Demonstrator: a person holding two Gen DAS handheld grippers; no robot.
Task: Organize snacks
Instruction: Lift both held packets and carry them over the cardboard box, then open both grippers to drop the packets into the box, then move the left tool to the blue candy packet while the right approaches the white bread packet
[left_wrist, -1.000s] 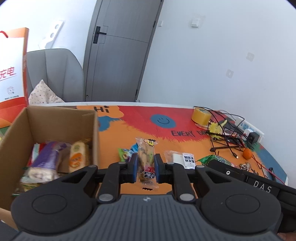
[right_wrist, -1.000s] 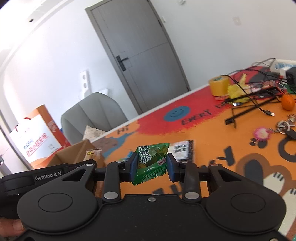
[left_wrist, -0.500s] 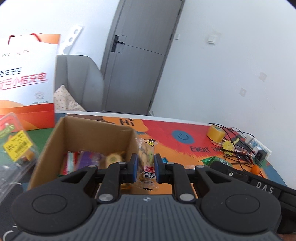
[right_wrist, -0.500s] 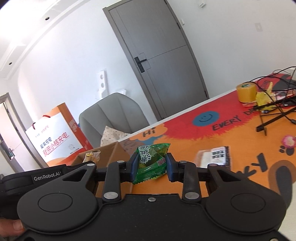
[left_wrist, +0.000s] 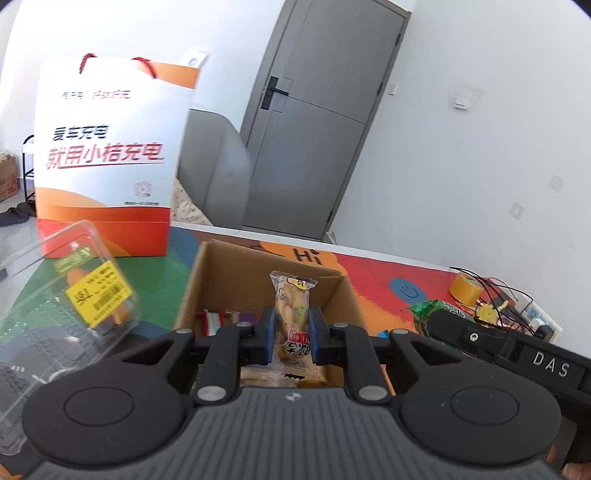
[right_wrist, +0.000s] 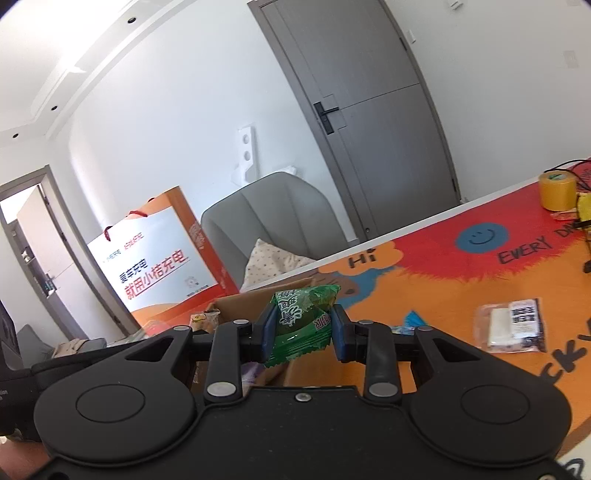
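Two snacks | each clamped in a hand-held gripper (left_wrist: 291, 334) | seemingly over box (left_wrist: 236, 273)

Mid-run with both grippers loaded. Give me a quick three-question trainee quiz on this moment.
1. True or false: the left gripper holds a green packet.
2. What does the right gripper grip? A) tape roll B) green snack packet C) clear clamshell
3. Fill in: the left gripper's snack hangs over the open cardboard ____.

Key
1. False: it pinches a tan snack packet.
2. B, the green snack packet.
3. box.
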